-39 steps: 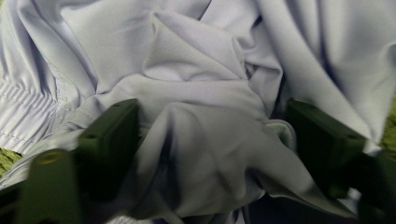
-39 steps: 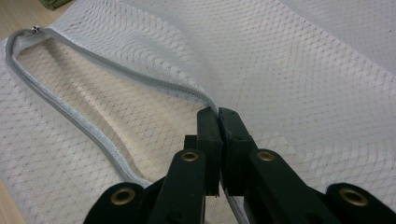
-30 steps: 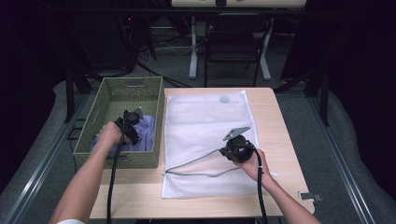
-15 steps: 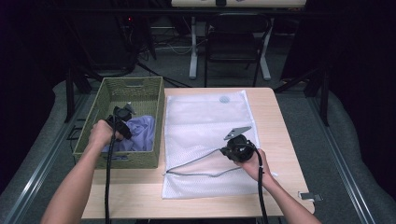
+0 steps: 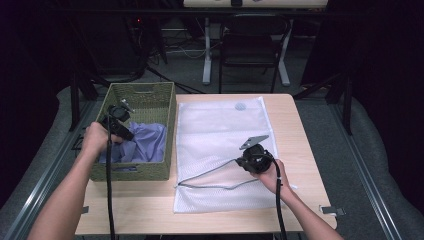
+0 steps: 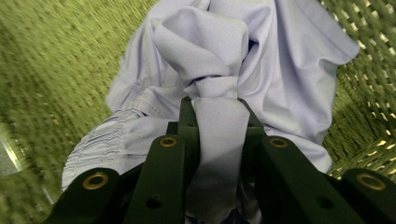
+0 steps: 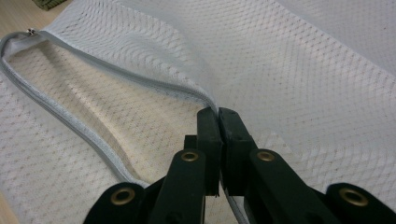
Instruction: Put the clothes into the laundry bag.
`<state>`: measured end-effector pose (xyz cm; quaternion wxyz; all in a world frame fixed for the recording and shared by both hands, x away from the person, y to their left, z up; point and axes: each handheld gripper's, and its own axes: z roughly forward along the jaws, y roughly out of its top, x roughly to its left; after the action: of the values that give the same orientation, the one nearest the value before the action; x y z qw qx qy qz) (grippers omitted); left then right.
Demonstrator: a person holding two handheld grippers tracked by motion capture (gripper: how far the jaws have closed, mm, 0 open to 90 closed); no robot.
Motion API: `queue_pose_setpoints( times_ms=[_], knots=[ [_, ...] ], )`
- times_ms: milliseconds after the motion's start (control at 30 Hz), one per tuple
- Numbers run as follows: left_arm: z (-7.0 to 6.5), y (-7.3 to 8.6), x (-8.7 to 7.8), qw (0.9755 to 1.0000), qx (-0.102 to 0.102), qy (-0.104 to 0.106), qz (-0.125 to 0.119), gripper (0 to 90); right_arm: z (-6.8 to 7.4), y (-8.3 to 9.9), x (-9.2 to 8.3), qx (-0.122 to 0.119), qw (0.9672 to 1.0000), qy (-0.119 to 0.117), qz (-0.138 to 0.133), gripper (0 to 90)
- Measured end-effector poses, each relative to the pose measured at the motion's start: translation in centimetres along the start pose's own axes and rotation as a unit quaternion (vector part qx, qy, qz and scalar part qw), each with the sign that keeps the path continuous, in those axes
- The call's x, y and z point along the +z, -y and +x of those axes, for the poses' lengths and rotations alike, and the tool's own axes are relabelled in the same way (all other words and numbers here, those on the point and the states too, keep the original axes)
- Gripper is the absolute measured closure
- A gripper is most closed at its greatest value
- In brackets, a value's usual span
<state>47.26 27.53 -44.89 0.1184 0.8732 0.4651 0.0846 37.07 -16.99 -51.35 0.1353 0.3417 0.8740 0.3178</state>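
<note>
A lavender cloth (image 5: 147, 142) lies bunched in the green woven basket (image 5: 165, 107) at the table's left. My left gripper (image 5: 130, 135) hangs over the basket's left half. Its jaws have just been closing, and in the left gripper view the gripper (image 6: 217, 105) is shut on a twisted fold of the cloth (image 6: 280, 70), lifted off the basket's floor (image 6: 56, 56). A white mesh bag (image 5: 220, 125) lies flat beside the basket. My right gripper (image 5: 240, 161) is shut on the bag's grey zipper edge. The right gripper view shows the gripper (image 7: 218, 114) holding up that edge (image 7: 93, 60), so the mouth gapes.
The wooden table (image 5: 295, 130) has bare strips at its right side and along its front edge (image 5: 140, 210). A dark chair (image 5: 250, 45) and stand legs are behind the table. Metal floor rails run along both sides.
My left gripper has risen and moved toward the basket's left wall, pulling a fold of the lavender cloth up with it. The right gripper and the bag's edge have stayed put.
</note>
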Motion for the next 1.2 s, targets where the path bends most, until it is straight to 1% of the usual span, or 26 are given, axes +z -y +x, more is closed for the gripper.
queue_pose_setpoints(
  times_ms=[133, 200, 267, 333, 400, 467, 500, 700, 800, 833, 900, 933, 1100, 1167, 1200],
  knots=[
    [0.2, -0.1, -1.3, 0.9999, 0.000, -0.003, -0.010, 78.1, 0.0, 0.0, 0.0, 0.000, 1.0000, 0.000, 0.000, 88.1],
    [0.3, -0.1, -1.9, 0.9998, 0.000, -0.008, -0.018, 78.2, 0.0, 0.0, 0.0, 0.001, 1.0000, 0.001, -0.002, 88.1],
    [0.3, -0.2, -2.6, 0.9997, -0.001, -0.007, -0.023, 78.2, 0.0, 0.0, 0.0, 0.002, 1.0000, 0.001, -0.001, 88.1],
    [0.4, -0.3, -3.2, 0.9996, 0.003, -0.012, -0.025, 78.3, 0.0, 0.0, 0.0, 0.001, 1.0000, 0.000, -0.002, 88.1],
    [0.4, -0.3, -3.8, 0.9993, 0.000, -0.016, -0.035, 78.3, 0.0, 0.0, 0.0, 0.001, 1.0000, 0.000, -0.001, 88.1],
    [0.5, -0.4, -4.5, 0.9992, -0.002, -0.016, -0.038, 78.3, 0.0, 0.0, 0.0, 0.000, 1.0000, 0.000, -0.002, 88.1],
    [0.5, -0.4, -4.8, 0.9989, -0.002, -0.019, -0.043, 78.3, 0.0, 0.0, -0.1, 0.000, 1.0000, 0.001, -0.002, 88.1],
    [0.6, -0.7, -6.6, 0.9983, -0.001, -0.027, -0.052, 78.4, 0.1, -0.1, -0.1, 0.000, 1.0000, 0.001, -0.003, 88.1],
    [0.8, -0.8, -7.5, 0.9975, -0.005, -0.034, -0.062, 78.4, 0.0, -0.1, -0.1, 0.001, 1.0000, 0.001, -0.002, 88.1],
    [0.8, -0.8, -7.8, 0.9975, -0.005, -0.036, -0.061, 78.4, 0.0, -0.1, -0.1, 0.000, 1.0000, 0.001, -0.002, 88.1],
    [0.9, -0.9, -8.4, 0.9970, -0.007, -0.039, -0.067, 78.4, 0.1, -0.1, -0.1, 0.000, 1.0000, 0.001, -0.004, 88.1],
    [0.9, -1.0, -8.7, 0.9970, -0.005, -0.040, -0.065, 78.4, 0.1, -0.1, -0.2, -0.001, 1.0000, 0.001, -0.003, 88.1],
    [0.9, -1.3, -10.2, 0.9958, -0.008, -0.049, -0.077, 78.4, 0.1, -0.1, -0.1, 0.000, 1.0000, 0.001, -0.002, 88.1],
    [1.0, -1.4, -11.0, 0.9954, -0.003, -0.052, -0.080, 78.4, 0.1, -0.1, -0.1, -0.001, 1.0000, 0.001, -0.002, 88.1],
    [1.0, -1.5, -11.3, 0.9950, -0.007, -0.053, -0.084, 78.4, 0.0, -0.1, -0.1, -0.001, 1.0000, 0.001, -0.002, 88.1]
  ],
)
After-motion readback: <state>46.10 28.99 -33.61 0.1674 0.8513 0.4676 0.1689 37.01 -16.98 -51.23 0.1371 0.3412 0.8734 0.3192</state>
